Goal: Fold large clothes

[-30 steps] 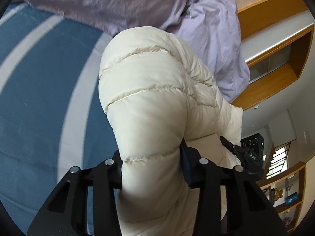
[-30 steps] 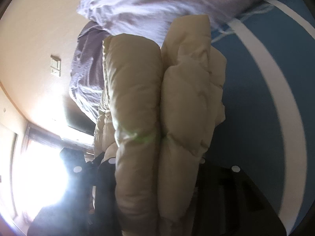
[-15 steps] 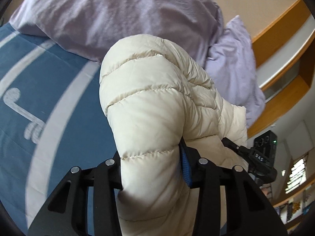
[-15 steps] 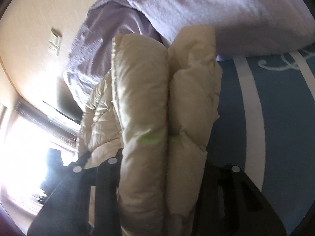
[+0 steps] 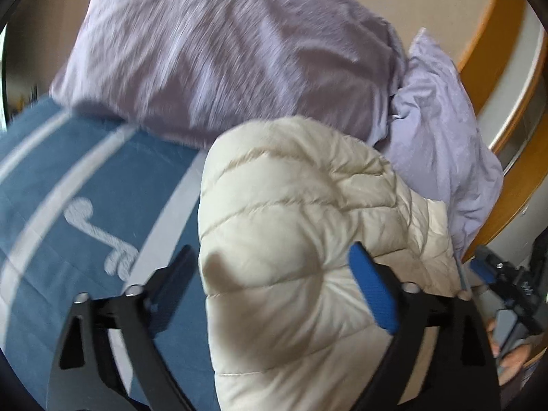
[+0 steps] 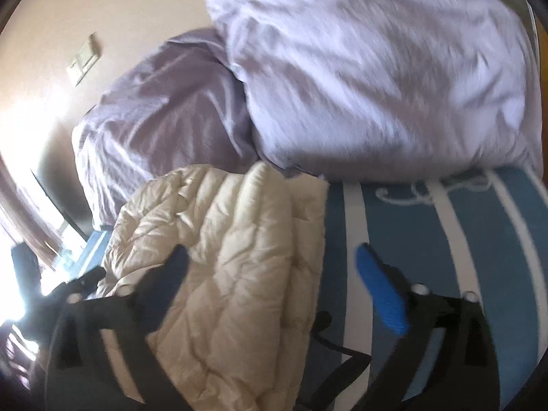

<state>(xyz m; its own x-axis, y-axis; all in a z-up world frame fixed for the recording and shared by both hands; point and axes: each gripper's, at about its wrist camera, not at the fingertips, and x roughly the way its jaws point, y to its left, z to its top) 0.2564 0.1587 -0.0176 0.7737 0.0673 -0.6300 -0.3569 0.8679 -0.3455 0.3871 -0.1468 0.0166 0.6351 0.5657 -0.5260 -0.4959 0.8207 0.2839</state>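
A cream quilted puffer jacket (image 5: 291,239) lies bundled on the blue bed cover with white stripes (image 5: 68,205). My left gripper (image 5: 274,267) is open, its jaws spread wide on either side of the jacket's folded bulk. In the right wrist view the jacket (image 6: 233,257) lies on the bed cover (image 6: 445,239), under and left of my right gripper (image 6: 274,263). That gripper is open too, with its left finger over the jacket and its blue-padded right finger (image 6: 380,294) over the cover.
Two lilac pillows (image 5: 239,51) (image 6: 376,68) lie against the wall just beyond the jacket. A wooden shelf edge (image 5: 507,137) runs at the right. A wall switch (image 6: 82,58) and a bright window (image 6: 20,205) are at the left.
Both grippers have opened and let go of the jacket. The jacket has dropped onto the bed near the pillows, and both views have tilted up toward the pillows.
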